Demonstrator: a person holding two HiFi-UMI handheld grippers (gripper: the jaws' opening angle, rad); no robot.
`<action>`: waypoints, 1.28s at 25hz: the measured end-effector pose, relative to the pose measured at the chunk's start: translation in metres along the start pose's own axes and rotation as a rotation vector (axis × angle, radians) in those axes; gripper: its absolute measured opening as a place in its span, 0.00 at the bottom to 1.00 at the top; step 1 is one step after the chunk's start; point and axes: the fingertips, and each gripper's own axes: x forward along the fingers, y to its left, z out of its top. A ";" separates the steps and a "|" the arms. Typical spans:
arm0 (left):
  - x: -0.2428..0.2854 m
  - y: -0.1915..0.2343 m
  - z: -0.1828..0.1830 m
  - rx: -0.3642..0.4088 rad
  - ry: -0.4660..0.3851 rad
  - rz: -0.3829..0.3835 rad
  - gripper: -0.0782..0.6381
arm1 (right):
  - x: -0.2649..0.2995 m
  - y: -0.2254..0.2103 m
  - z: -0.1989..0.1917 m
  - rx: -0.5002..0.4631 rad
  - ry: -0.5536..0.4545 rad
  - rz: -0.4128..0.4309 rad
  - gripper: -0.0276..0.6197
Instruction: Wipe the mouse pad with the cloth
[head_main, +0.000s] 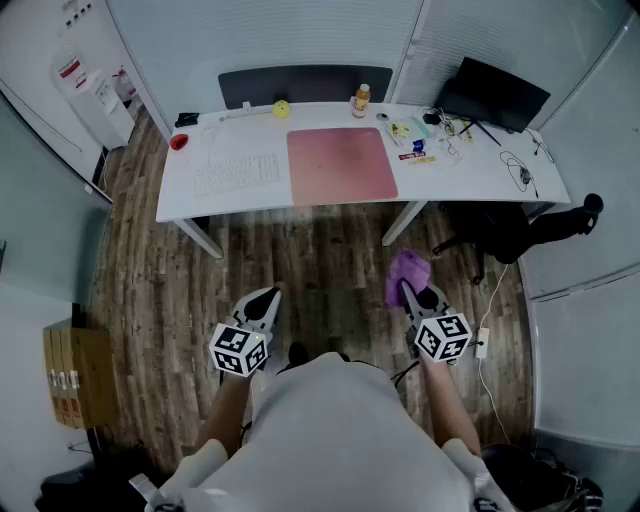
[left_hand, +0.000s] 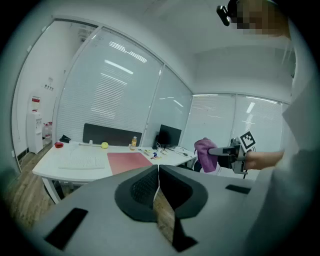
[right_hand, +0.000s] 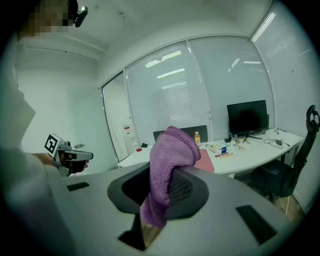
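Your right gripper (right_hand: 161, 187) clamps the purple terry cloth (right_hand: 167, 160) at its fold, centre frame; it looks soft, light and limp. Your left gripper (left_hand: 158, 185) has its jaws together, empty. The flat pink mouse pad (head_main: 341, 163) lies upper centre.

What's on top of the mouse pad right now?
Nothing: the head view shows the pink mouse pad bare, keyboard beside it. In the right gripper view the cloth, held in the right claw, covers part of the pad.
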 end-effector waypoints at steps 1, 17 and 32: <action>0.000 0.000 0.000 -0.001 0.000 0.001 0.14 | 0.000 0.000 0.000 0.001 0.001 0.000 0.17; 0.000 0.029 0.000 -0.013 0.005 -0.008 0.14 | 0.019 0.009 -0.001 0.032 0.006 -0.025 0.17; -0.011 0.088 0.002 -0.019 0.023 -0.040 0.14 | 0.055 0.042 -0.005 0.047 0.016 -0.069 0.17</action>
